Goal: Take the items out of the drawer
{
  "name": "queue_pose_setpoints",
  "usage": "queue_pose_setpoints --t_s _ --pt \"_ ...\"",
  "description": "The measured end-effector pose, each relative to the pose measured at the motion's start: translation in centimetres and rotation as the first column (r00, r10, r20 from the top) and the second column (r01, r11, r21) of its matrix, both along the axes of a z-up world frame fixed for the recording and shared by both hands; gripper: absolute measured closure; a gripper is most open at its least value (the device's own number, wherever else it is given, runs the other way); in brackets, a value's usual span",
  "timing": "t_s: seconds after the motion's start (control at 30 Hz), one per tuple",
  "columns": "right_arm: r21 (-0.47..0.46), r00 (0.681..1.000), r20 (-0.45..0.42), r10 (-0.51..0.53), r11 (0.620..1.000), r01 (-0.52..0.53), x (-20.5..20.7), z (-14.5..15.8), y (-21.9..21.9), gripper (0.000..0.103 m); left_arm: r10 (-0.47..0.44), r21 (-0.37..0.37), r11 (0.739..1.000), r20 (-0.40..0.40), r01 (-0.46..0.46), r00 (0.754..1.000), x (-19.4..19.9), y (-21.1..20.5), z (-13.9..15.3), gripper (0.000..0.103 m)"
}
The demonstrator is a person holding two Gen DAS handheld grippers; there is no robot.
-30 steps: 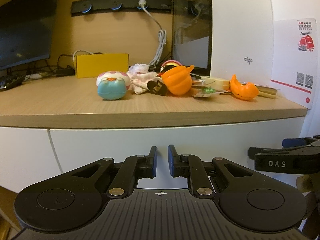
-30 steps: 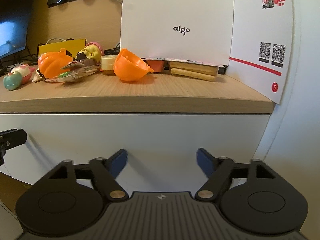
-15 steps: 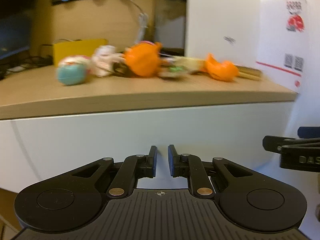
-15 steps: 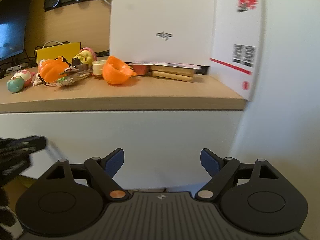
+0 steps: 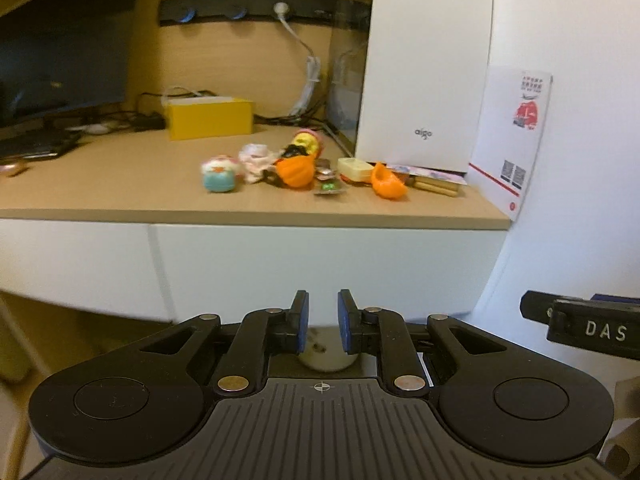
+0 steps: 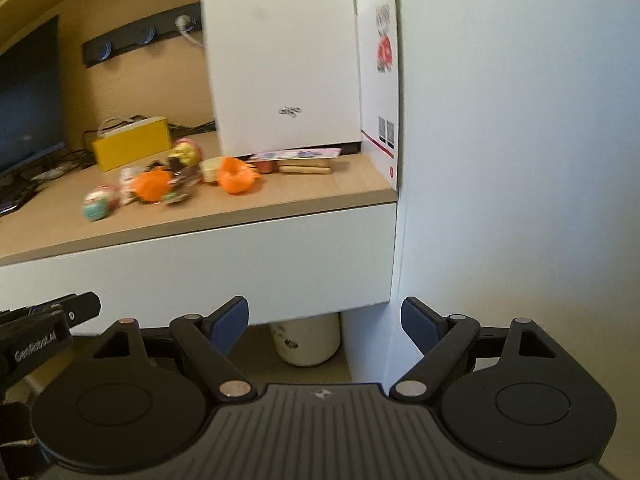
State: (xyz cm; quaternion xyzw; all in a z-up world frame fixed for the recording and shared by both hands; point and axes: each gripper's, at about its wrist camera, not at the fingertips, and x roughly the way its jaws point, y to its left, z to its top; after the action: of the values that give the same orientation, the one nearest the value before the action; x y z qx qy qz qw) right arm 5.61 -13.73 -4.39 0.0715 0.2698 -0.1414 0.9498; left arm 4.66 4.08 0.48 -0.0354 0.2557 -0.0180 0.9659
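The white drawer front [image 5: 320,264] under the wooden desk top [image 5: 120,188] stands closed; it also shows in the right wrist view [image 6: 240,272]. Small toys lie in a row on the desk: a teal and pink toy [image 5: 219,174], an orange pumpkin [image 5: 296,172], an orange half shell [image 5: 387,183]. My left gripper [image 5: 323,316] hovers in front of the drawer, shut, with only a narrow slit between its blue pads and nothing in it. My right gripper [image 6: 325,322] is open and empty near the drawer's right end.
A white computer case [image 5: 424,64] and a leaflet [image 5: 516,136] stand at the desk's right end against a white wall [image 6: 520,160]. A yellow box [image 5: 210,118] and a monitor [image 5: 60,60] sit farther back. A white jar [image 6: 306,340] stands below the drawer.
Both grippers have drawn back from the drawer front and risen, so the desk top now shows from above. The right gripper has swung to the right. Neither jaw opening changed.
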Motion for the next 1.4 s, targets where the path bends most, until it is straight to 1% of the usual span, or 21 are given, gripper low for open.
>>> queue_pose_setpoints --t_s 0.07,0.17,0.27,0.33,0.4,0.47,0.6,0.7,0.8,0.93,1.03,1.13,1.4 --pt "0.005 1.000 -0.019 0.019 1.000 -0.019 -1.6 1.5 0.7 0.018 0.015 -0.017 1.000 -0.017 -0.015 1.000 -2.3 -0.1 1.4 0.084" --pt "0.023 0.997 -0.053 0.063 0.998 -0.062 -3.6 3.3 1.5 0.018 0.021 -0.026 0.999 -0.051 -0.023 0.998 -4.5 -0.5 3.3 0.084" --pt "0.007 0.993 -0.056 0.099 0.995 -0.099 -5.5 4.6 2.3 0.018 0.029 -0.007 1.000 -0.038 -0.029 0.999 -6.3 -1.0 4.8 0.084" --pt "0.022 0.993 -0.047 0.112 0.994 -0.111 -6.5 5.1 2.6 0.018 0.031 0.004 1.000 -0.025 -0.031 0.999 -7.0 -1.5 5.5 0.084" --pt "0.029 0.992 -0.039 0.123 0.992 -0.122 -6.9 5.3 2.8 0.018 0.015 0.013 1.000 -0.014 -0.015 1.000 -7.7 -1.9 5.8 0.084" --pt "0.016 0.992 -0.030 0.126 0.992 -0.126 -7.4 5.3 3.1 0.018 0.001 0.020 1.000 -0.010 0.000 1.000 -8.5 -2.2 5.8 0.084" --pt "0.004 0.990 -0.014 0.137 0.991 -0.137 -8.6 5.1 3.4 0.018 0.015 -0.001 1.000 -0.010 -0.015 1.000 -9.5 -1.9 5.6 0.084" --pt "0.000 0.990 -0.021 0.142 0.990 -0.142 -9.0 4.7 3.7 0.018 0.027 0.023 0.999 0.002 -0.027 1.000 -9.9 -1.7 5.1 0.084" --pt "-0.018 0.987 -0.026 0.156 0.988 -0.156 -9.2 4.5 4.3 0.018 0.042 0.025 0.999 -0.010 -0.042 0.999 -10.2 -1.2 4.8 0.084" --pt "-0.008 0.986 -0.014 0.167 0.986 -0.167 -9.4 4.7 4.4 0.018 0.039 0.041 0.998 -0.035 -0.038 0.999 -10.2 -0.9 4.3 0.084" --pt "-0.016 0.986 -0.017 0.166 0.986 -0.167 -9.3 4.6 4.5 0.018 0.036 0.031 0.999 -0.042 -0.035 0.998 -10.2 -0.8 4.0 0.084" --pt "-0.018 0.986 -0.020 0.167 0.986 -0.167 -9.3 4.5 4.5 0.018 0.026 0.036 0.999 -0.049 -0.024 0.998 -10.1 -1.1 3.8 0.084" --pt "-0.014 0.986 -0.026 0.165 0.986 -0.165 -9.2 4.3 4.4 0.018 0.010 0.034 0.999 -0.046 -0.008 0.999 -10.1 -1.6 4.0 0.084"
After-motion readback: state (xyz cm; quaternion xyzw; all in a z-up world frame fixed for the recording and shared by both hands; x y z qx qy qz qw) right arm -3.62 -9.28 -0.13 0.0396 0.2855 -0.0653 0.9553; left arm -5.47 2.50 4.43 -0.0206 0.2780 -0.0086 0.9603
